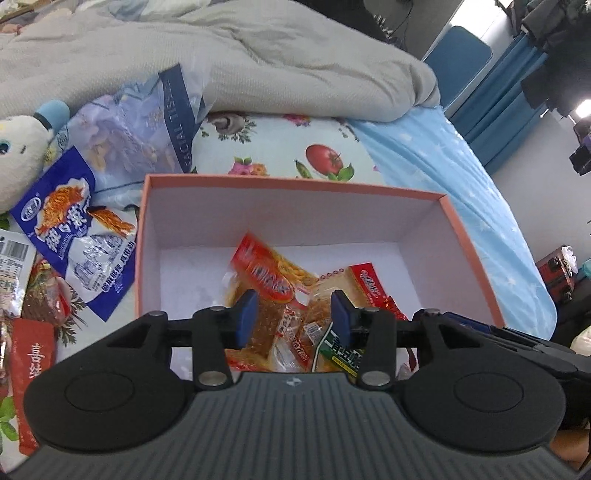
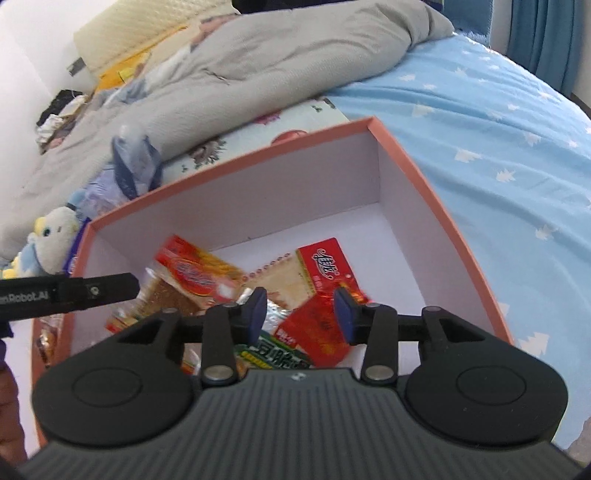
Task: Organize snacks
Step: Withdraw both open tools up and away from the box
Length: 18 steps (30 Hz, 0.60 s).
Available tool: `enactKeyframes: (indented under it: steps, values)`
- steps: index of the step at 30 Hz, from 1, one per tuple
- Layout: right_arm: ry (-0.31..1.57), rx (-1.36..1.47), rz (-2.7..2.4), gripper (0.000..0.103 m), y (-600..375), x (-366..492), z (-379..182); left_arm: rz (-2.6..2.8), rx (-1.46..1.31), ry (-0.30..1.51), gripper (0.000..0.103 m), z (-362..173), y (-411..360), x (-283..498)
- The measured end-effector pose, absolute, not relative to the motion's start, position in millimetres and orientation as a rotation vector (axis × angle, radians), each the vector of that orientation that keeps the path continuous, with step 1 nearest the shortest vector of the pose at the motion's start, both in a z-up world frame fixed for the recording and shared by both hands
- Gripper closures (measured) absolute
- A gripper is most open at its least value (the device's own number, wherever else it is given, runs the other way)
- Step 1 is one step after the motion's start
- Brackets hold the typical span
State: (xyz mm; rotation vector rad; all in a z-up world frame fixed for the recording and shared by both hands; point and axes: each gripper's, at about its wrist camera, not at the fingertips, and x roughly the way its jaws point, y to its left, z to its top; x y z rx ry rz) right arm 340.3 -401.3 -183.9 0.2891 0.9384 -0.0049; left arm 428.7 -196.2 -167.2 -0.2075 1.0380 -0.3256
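**Both claws part-open over the snack box**

Only the left wrist view shows the packets not yet boxed: at nine o'clock of the pink-rimmed box (image 1: 147,236) lies a glossy blue snack packet (image 1: 79,236) with white peaks printed on it, and below it, toward eight o'clock, a red packet (image 1: 31,365) with white characters, a dark brownish packet (image 1: 46,299) and a barcode-printed wrapper (image 1: 14,258). It also gives the clear-and-navy tissue pack (image 1: 147,125) and a tomato print on the floral cloth (image 1: 328,158). Only the right wrist view shows the other tool's black finger (image 2: 92,291) reaching in from nine o'clock over the box's left wall, and the cream pillow (image 2: 140,33) at eleven o'clock.

The box is rectangular card, salmon outside, matte white inside, with straight walls. The grey quilt (image 1: 258,55) is soft and rumpled; the blue sheet (image 2: 498,147) carries small white shapes. A plush toy (image 2: 55,236) sits at the box's left.

The snack pile (image 1: 291,295) lies crinkled and shiny on the box floor, at least five packets, mostly red and orange, one green.

The left gripper (image 1: 293,319) stands half-wide, blue pads clear of the packets below. The right gripper (image 2: 301,314) is likewise half-wide, holding nothing.
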Motion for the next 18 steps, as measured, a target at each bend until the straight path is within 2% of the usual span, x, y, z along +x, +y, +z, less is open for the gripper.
enactKeyframes:
  steps: [18]
  values:
    - [0.743, 0.274, 0.082, 0.060, -353, 255, -92, -0.322, -0.164, 0.778, 0.054, -52, -140, 319]
